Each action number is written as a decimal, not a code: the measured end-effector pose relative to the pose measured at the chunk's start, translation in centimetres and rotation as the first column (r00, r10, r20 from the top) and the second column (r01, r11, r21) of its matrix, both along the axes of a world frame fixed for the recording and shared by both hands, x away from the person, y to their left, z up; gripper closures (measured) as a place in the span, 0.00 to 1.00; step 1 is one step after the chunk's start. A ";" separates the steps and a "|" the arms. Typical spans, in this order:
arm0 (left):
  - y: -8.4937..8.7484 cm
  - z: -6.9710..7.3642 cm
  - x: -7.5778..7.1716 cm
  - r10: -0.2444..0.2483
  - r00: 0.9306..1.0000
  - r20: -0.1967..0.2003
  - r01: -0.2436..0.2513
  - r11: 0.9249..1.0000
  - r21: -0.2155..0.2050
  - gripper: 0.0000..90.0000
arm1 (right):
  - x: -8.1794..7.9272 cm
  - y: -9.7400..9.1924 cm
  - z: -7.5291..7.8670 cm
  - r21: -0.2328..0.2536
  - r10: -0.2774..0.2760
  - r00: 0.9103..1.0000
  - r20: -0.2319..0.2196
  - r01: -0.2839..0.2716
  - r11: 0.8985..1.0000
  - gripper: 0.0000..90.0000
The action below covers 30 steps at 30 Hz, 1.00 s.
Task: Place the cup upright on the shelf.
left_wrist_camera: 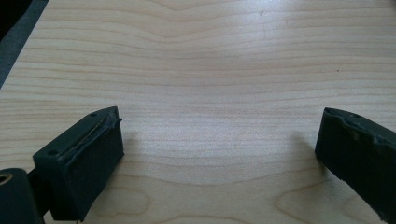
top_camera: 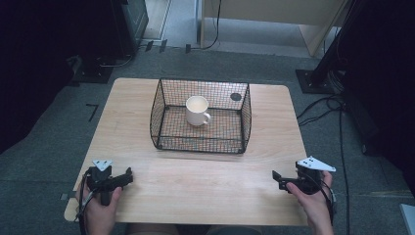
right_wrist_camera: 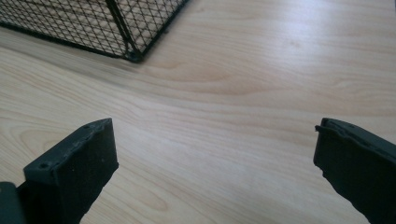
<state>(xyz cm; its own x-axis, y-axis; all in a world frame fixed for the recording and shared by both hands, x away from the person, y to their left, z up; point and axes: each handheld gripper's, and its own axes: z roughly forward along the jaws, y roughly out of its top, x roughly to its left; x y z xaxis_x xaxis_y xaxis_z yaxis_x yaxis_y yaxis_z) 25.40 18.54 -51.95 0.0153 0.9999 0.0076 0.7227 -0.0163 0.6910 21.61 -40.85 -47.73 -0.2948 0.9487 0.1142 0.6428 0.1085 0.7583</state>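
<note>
A white mug (top_camera: 197,110) stands upright inside a black wire basket (top_camera: 156,115) at the middle of the wooden table, its handle toward the front right. My left gripper (top_camera: 128,175) rests near the table's front left corner, held by a hand, and its jaws stand wide apart over bare wood (left_wrist_camera: 219,140). At the front right, my right gripper (top_camera: 277,179) is also open, nothing between its jaws (right_wrist_camera: 215,158). A corner of the basket (right_wrist_camera: 133,55) shows at the upper left of the right gripper view.
The light wooden table (top_camera: 205,176) has bare wood between the grippers and the basket. Grey carpet surrounds it, with cables (top_camera: 318,110) on the floor at the right, dark equipment stands at both sides and a pale cabinet (top_camera: 274,14) behind.
</note>
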 end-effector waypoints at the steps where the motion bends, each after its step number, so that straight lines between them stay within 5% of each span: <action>1: 0.0 0.0 0.0 0.000 1.000 0.000 0.000 1.000 0.000 0.01 | -0.1 -0.2 -0.2 -0.004 -0.005 1.000 -0.002 0.005 1.000 0.00; 25: 0.0 0.0 0.0 0.000 1.000 0.000 0.000 1.000 0.000 0.01 | -1.2 -2.3 -4.5 -0.049 -0.101 0.992 -0.080 0.097 0.994 0.00; 30: 0.0 0.0 0.0 0.000 1.000 0.000 0.000 1.000 0.000 0.01 | -1.4 -2.2 -4.8 -0.052 -0.113 0.992 -0.061 0.110 0.993 0.00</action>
